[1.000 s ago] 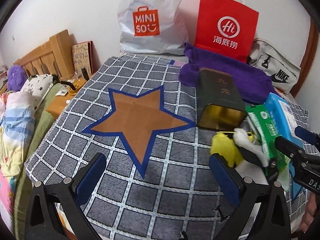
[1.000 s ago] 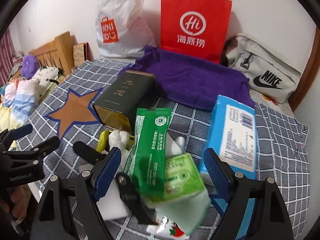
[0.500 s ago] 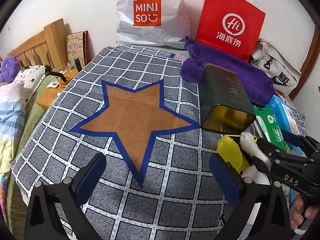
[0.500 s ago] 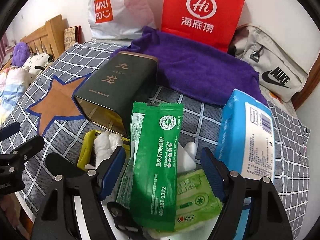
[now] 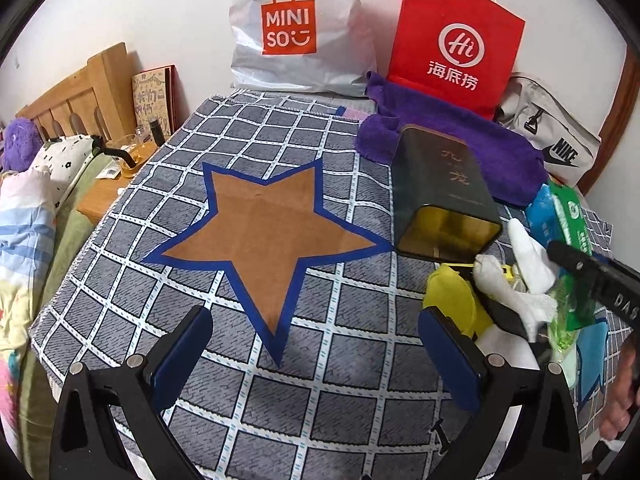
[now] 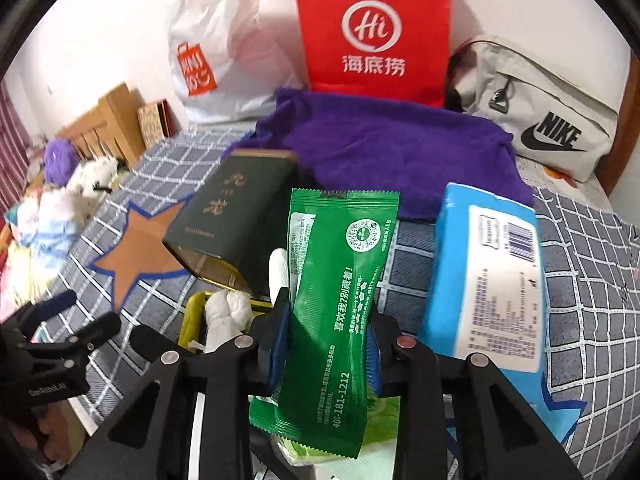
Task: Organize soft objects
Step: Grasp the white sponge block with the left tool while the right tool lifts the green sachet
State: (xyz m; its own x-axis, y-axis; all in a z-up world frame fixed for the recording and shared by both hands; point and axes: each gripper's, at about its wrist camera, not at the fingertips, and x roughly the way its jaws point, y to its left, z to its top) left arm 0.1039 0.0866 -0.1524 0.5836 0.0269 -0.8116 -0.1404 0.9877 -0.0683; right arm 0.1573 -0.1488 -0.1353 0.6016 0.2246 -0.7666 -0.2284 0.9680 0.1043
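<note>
Right wrist: right tongs (image 6: 326,346) closing on glossy green packet (image 6: 336,312).

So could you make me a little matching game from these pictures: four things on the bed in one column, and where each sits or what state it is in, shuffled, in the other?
Things:
1. long green foil sachet
2. dark green metal tin
3. red paper carrier bag
4. purple fluffy towel

States:
A. standing against the wall
B. lying on its side, open end toward the camera
C. between the pads of the closing right gripper
D. spread flat in front of the red bag

Pairs: 1-C, 2-B, 3-A, 4-D
</note>
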